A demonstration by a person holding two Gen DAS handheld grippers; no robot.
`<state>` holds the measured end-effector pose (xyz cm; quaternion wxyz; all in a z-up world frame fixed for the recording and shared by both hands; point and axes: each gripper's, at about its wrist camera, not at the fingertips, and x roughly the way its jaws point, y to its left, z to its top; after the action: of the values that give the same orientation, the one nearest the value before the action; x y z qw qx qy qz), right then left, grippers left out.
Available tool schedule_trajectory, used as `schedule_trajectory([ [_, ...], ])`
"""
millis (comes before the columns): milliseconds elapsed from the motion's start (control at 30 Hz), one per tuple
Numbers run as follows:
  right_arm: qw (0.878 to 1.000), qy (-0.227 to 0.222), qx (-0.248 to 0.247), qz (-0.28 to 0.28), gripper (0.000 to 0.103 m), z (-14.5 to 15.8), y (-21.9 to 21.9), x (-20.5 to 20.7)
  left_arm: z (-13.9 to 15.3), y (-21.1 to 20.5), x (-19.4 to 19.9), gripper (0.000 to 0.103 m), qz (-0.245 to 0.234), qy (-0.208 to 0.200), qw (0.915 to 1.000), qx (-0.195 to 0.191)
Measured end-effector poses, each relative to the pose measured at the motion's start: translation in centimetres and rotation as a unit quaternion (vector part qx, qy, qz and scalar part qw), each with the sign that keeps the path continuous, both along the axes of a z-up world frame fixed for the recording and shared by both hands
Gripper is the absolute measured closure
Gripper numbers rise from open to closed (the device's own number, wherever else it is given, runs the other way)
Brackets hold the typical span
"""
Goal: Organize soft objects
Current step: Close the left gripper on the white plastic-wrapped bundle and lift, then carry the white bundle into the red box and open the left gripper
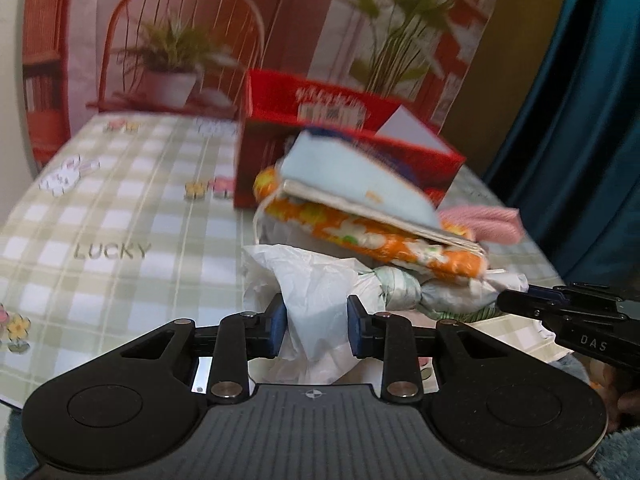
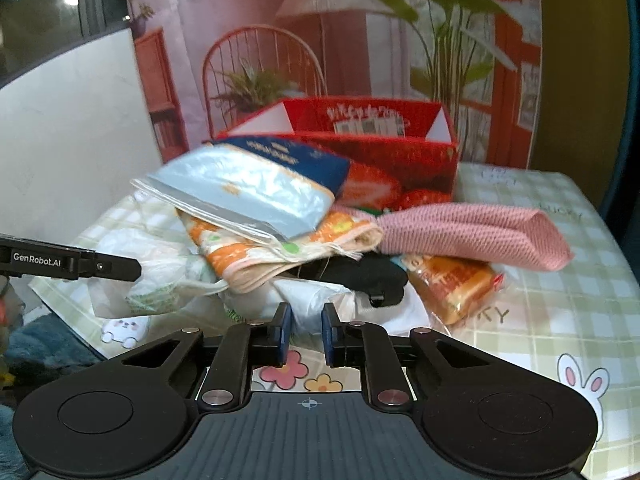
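A heap of soft things lies on a white plastic bag point(image 1: 316, 280): a light blue packet point(image 1: 352, 176) on top, an orange floral cloth point(image 1: 376, 240) under it and a pink knitted cloth point(image 1: 488, 220) behind. My left gripper point(image 1: 316, 328) is shut on a crumpled fold of the bag. In the right wrist view my right gripper point(image 2: 307, 332) pinches the bag's thin plastic point(image 2: 308, 306) at its tips. That view also shows the blue packet point(image 2: 248, 192), the floral cloth point(image 2: 256, 248), the pink knit point(image 2: 472, 236), a black item point(image 2: 360, 276) and an orange wrapped packet point(image 2: 456, 284).
A red open box point(image 1: 360, 136) with a strawberry print stands just behind the heap. The table carries a green checked cloth point(image 1: 120, 220), with bare stretches left of the heap and at the right point(image 2: 560, 300). A printed backdrop hangs behind, a blue curtain point(image 1: 580, 120) at the right.
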<state>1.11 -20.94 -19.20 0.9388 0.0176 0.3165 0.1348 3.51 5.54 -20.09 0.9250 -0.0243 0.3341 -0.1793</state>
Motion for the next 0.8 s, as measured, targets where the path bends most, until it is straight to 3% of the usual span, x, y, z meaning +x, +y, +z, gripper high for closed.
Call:
schedule_trajectory([
  [233,0.998,-0.069,0.0,0.011,0.089,4.0,0.3,-2.2,3.6,0.6,-3.1,0.07,-0.009,-0.073,0.9973,-0.005],
  [433,0.992,-0.124,-0.013,0.02,0.089,7.1,0.5,-2.7,6.6,0.4,-3.1,0.07,-0.013,-0.115,0.9931,-0.018],
  [667,0.988,-0.15,-0.023,0.015,0.089,9.4,-0.5,0.8,9.3,-1.7,0.0,0.07,-0.018,-0.139,0.99,-0.012],
  [800,0.987,-0.155,-0.034,0.008,0.089,10.4,-1.1,4.4,10.6,-2.4,3.9,0.07,-0.018,-0.121,0.9922,-0.025],
])
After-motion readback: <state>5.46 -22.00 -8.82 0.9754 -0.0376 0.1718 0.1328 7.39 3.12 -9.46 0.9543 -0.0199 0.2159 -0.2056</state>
